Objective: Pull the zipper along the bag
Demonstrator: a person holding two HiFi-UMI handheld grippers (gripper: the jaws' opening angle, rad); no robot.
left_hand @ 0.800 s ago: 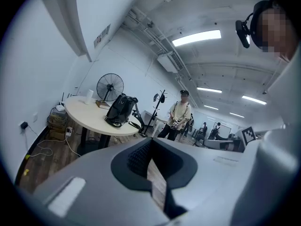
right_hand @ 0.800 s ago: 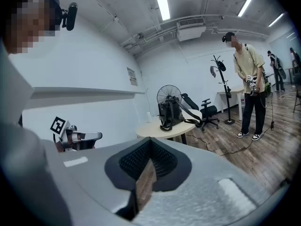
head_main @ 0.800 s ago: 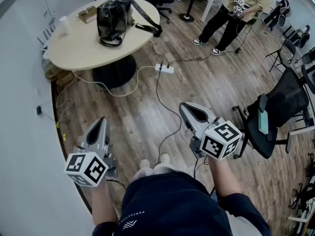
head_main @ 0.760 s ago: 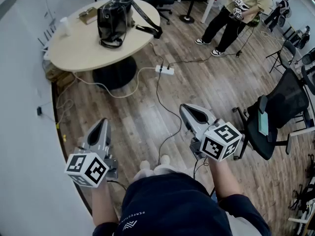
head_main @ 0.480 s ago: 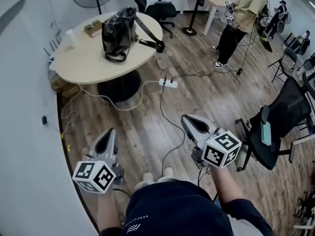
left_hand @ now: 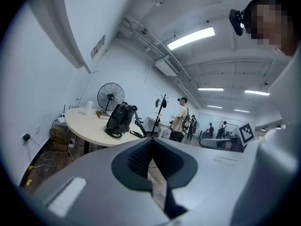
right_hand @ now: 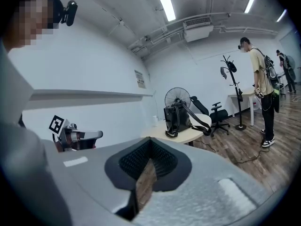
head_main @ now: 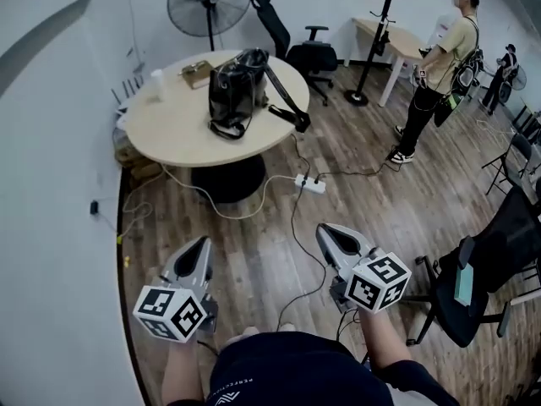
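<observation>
Left claw (head_main: 204, 244): jaws together, nothing between. Right claw (head_main: 325, 231): jaws together, also empty. Both low above wood floor (head_main: 254, 227), pointing toward round surface (head_main: 169, 129). Black bag (head_main: 238, 87) stands upright on surface, well apart from both claws; strap (head_main: 285, 101) hangs over edge.

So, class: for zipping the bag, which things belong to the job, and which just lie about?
Job: black bag, left tool, right tool.
Lying about: fan, power strip, cup, office chair, round table.
</observation>
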